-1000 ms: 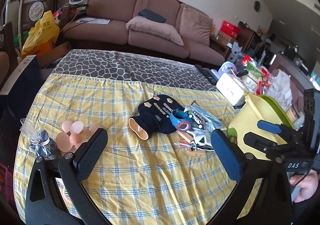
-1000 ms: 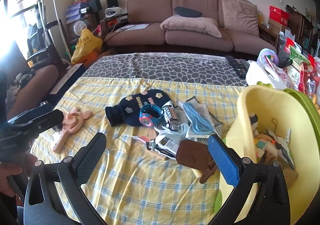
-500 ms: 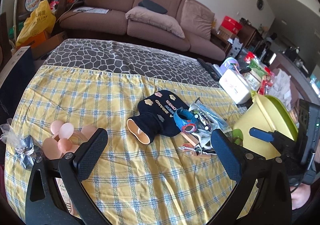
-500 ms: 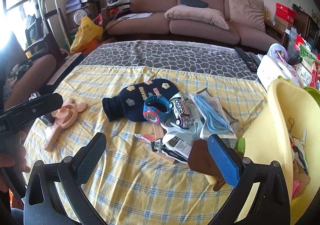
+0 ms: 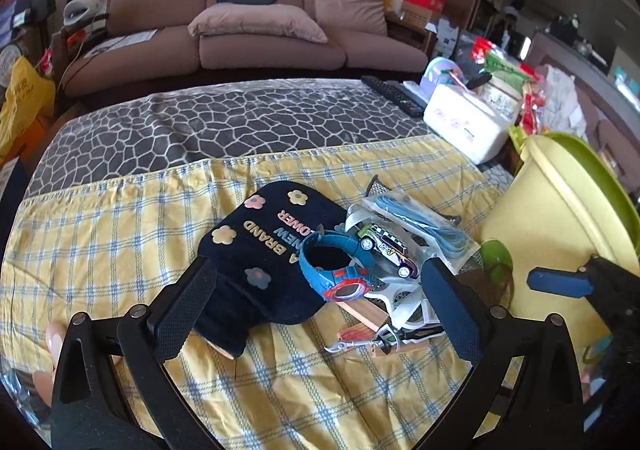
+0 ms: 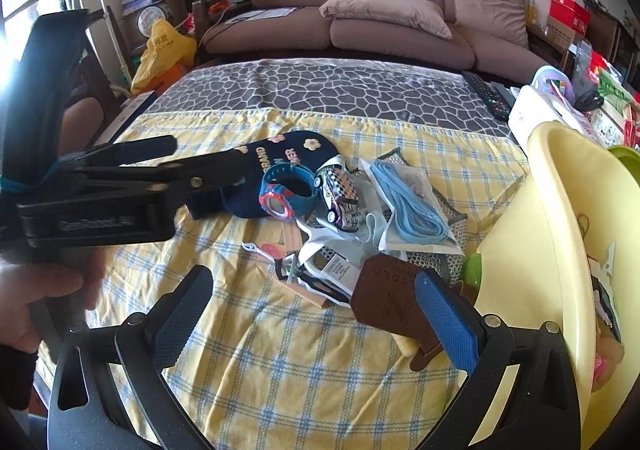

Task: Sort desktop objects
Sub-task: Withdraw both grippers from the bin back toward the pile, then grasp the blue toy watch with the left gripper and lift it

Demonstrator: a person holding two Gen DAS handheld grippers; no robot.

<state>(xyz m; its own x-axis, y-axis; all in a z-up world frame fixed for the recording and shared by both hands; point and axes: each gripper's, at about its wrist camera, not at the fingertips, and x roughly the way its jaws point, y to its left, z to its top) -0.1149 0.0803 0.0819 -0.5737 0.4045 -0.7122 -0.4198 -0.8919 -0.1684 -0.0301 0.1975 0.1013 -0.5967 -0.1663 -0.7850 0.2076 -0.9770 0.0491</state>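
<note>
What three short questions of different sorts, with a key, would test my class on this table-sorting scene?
1. True or false: the left hand-held gripper is shut on the blue watch.
2. Multiple choice: the toy car lies (A) inside the yellow tub, (B) beside the blue watch on the pile, (C) on the sofa.
3. Fill in: the bagged blue cord lies between the toy car and the ____.

Key: 1 false, its jaws stand open and empty. 2 B. 3 yellow tub.
</note>
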